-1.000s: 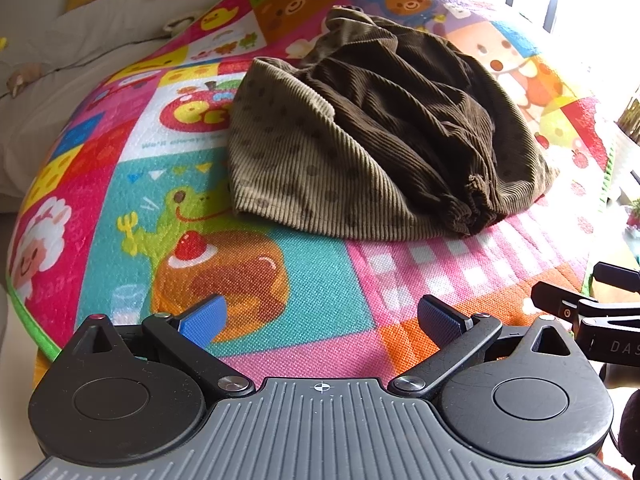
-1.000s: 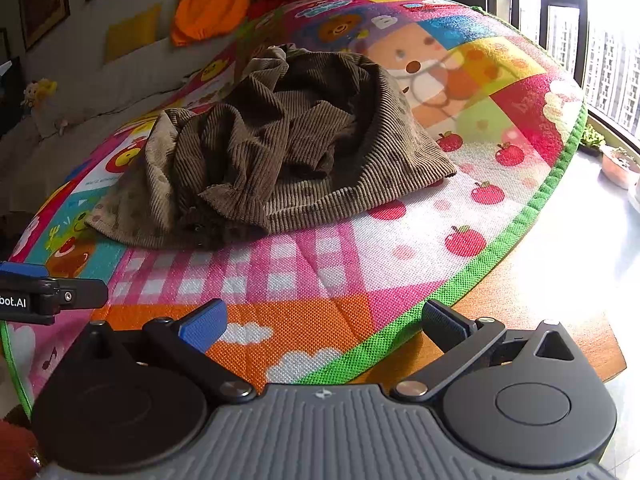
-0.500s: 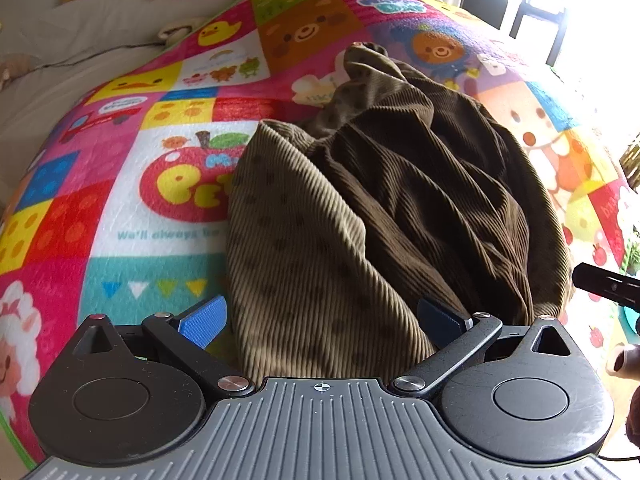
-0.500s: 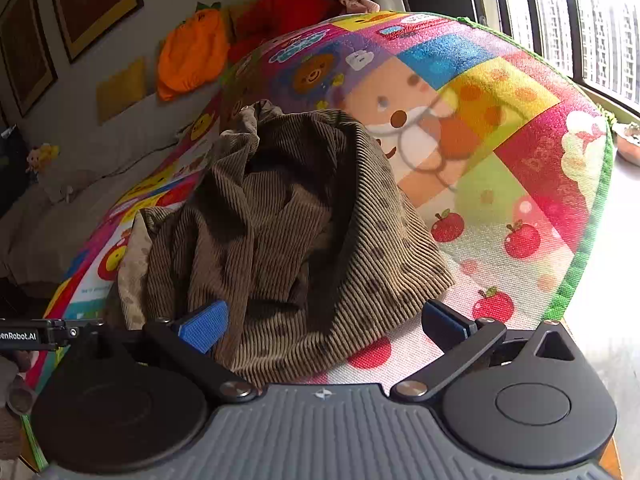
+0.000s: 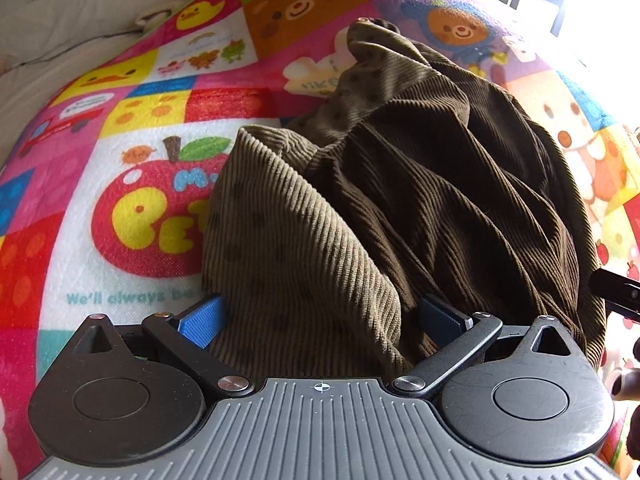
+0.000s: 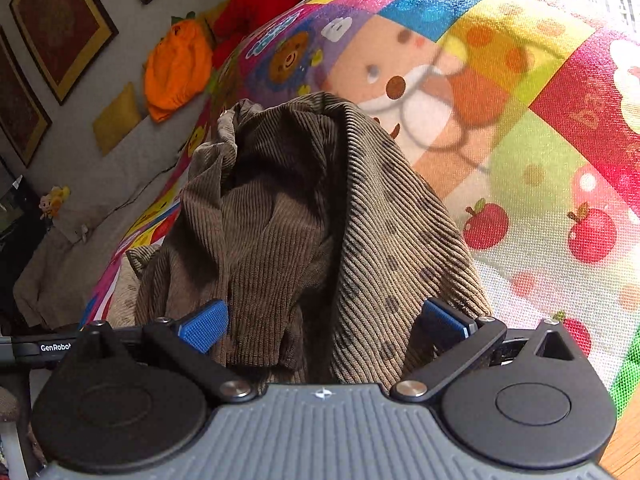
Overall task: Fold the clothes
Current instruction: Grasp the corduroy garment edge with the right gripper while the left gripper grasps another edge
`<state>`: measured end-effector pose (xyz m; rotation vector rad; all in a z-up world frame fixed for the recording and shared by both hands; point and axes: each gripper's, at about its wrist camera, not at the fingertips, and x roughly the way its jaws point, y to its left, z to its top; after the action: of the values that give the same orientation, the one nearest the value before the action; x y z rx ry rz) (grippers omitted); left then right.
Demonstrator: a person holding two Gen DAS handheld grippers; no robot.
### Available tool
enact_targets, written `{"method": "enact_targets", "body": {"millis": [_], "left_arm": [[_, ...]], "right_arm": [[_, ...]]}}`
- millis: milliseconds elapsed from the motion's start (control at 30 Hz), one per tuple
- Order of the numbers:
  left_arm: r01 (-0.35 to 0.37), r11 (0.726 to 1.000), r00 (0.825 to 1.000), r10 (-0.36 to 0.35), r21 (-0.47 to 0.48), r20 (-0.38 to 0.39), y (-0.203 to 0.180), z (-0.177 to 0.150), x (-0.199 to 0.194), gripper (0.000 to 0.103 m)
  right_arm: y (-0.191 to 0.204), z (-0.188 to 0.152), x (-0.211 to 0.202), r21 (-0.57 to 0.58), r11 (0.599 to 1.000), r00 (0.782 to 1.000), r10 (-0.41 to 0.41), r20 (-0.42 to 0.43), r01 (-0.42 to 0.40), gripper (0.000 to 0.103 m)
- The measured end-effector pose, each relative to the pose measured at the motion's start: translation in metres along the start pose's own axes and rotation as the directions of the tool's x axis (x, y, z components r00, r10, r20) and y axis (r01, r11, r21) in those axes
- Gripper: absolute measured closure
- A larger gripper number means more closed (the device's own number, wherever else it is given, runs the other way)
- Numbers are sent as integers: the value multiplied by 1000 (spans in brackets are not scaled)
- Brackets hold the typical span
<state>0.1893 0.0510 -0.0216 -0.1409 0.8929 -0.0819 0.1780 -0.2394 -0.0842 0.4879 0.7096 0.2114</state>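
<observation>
A crumpled brown corduroy garment (image 5: 380, 200) with faint dots lies bunched on a colourful cartoon play mat (image 5: 132, 208). My left gripper (image 5: 320, 318) is open, its blue pads either side of the garment's near left edge. My right gripper (image 6: 324, 322) is open, its pads either side of the garment's (image 6: 300, 220) near right edge. The cloth fills the gap between both pairs of fingers. The right gripper's tip (image 5: 616, 290) shows at the right edge of the left wrist view, and the left gripper's arm (image 6: 44, 347) shows at the left of the right wrist view.
The mat (image 6: 540, 140) has a green border (image 6: 628, 376) over a wooden table edge at the right. Beyond the mat stands a grey sofa (image 6: 80, 232) with orange (image 6: 176, 68), red and yellow cushions. Framed pictures (image 6: 56, 24) hang on the wall.
Both grippers have moved forward over the mat to the garment. Its near edges now sit between the open fingers, where a second ago they were well ahead.
</observation>
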Motion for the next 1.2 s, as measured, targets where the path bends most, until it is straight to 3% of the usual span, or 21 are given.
{"method": "enact_targets", "body": {"millis": [100,300,433,500,600,667,800,867,900,933,967,1000,1067,1100,1200], "left_arm": [[49,999,997,-49,0,57,11,-11,-6,0],[67,985,995,-77,158,60,5,-23,-9,0],[147,988,985,-151,52,78,23,-9,-18,0],[138,990,981,-136,-9,141,34,5,-24,0],[83,996,978,-84,14,192,39,24,-14,0],[69,997,983,-72,28,170,41,34,3,0],[135,991,986,-134,-4,103,41,37,28,1],[134,991,986,-135,10,103,37,36,31,4],[121,992,987,-123,17,105,34,35,30,12],[124,992,987,-126,23,102,33,33,27,18],[126,992,987,-129,29,99,31,32,24,30],[129,991,987,-132,34,95,30,30,22,47],[134,990,987,-137,46,89,27,27,16,65],[137,989,986,-141,51,86,26,25,13,72],[166,984,983,-170,60,70,24,5,-7,78]], "right_arm": [[-3,1,0,8,1000,1000,18,2,-18,0],[-3,-1,-1,-52,998,999,44,3,-43,0],[4,-2,-9,-160,987,998,17,54,-8,0],[10,4,-14,-246,966,991,-43,126,74,0],[14,24,-8,-334,930,978,-95,184,153,0],[12,40,4,-355,920,977,-105,184,166,9],[9,60,41,-358,919,983,-126,131,165,24],[7,63,58,-355,922,988,-128,89,152,44],[5,63,64,-337,931,990,-125,66,140,48],[4,62,68,-314,942,993,-112,45,121,61],[5,59,67,-306,946,994,-101,34,107,73],[7,56,64,-302,949,996,-91,25,95,77],[11,50,59,-295,953,997,-71,9,71,92],[13,46,55,-298,952,998,-64,3,62,92],[17,30,33,-316,948,999,-37,-17,30,94]]}}
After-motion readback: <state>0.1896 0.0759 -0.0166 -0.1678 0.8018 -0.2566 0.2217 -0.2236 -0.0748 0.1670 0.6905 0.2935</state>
